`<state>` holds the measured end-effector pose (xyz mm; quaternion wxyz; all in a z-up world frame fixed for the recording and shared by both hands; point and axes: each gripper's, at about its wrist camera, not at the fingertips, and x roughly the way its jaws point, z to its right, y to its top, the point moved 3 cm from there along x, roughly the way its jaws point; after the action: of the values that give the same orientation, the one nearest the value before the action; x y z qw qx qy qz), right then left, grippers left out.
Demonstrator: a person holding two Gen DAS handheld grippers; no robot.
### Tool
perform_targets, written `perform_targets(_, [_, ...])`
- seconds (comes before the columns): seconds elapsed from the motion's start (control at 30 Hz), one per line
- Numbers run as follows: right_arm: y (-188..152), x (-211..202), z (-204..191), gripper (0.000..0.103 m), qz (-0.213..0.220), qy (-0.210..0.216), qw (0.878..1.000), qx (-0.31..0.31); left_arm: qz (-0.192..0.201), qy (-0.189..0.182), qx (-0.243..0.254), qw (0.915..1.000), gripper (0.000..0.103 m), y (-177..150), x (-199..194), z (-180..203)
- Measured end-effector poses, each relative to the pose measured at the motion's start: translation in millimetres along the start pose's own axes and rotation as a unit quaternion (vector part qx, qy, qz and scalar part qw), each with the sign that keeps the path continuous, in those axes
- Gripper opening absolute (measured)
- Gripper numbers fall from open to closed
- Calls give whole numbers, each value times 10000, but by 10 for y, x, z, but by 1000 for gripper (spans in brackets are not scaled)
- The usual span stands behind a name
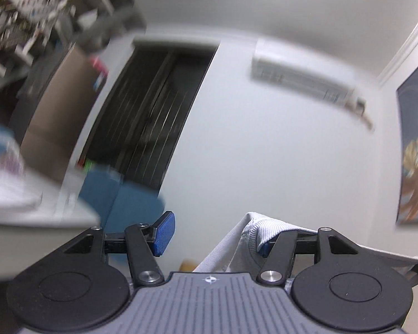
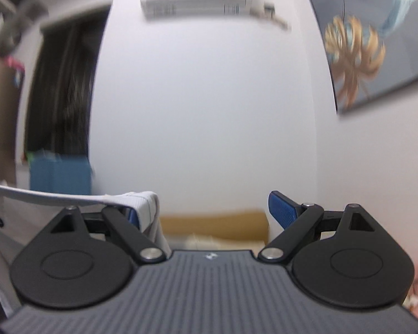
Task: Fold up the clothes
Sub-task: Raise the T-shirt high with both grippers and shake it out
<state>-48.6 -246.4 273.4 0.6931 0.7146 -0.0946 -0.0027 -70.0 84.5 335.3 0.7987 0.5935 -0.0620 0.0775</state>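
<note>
Up in the air, left view: my left claw (image 1: pixel 211 236) gapes wide, shirt (image 1: pixel 264 226) merely draped over its right pad. Right view: right claw (image 2: pixel 206 211) equally agape, cloth hooked on one pad. I'd clench both before spreading it.

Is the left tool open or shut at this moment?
Open. The left tool has its two blue pads wide apart, and the white garment hangs over one finger only, draped rather than pinched.
</note>
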Motion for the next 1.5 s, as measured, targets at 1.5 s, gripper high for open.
perform_targets(1.5, [-3778, 4797, -369, 89, -2699, -8, 9614, -539, -3292, 1015, 789, 9355, 77, -5125, 5300, -1232])
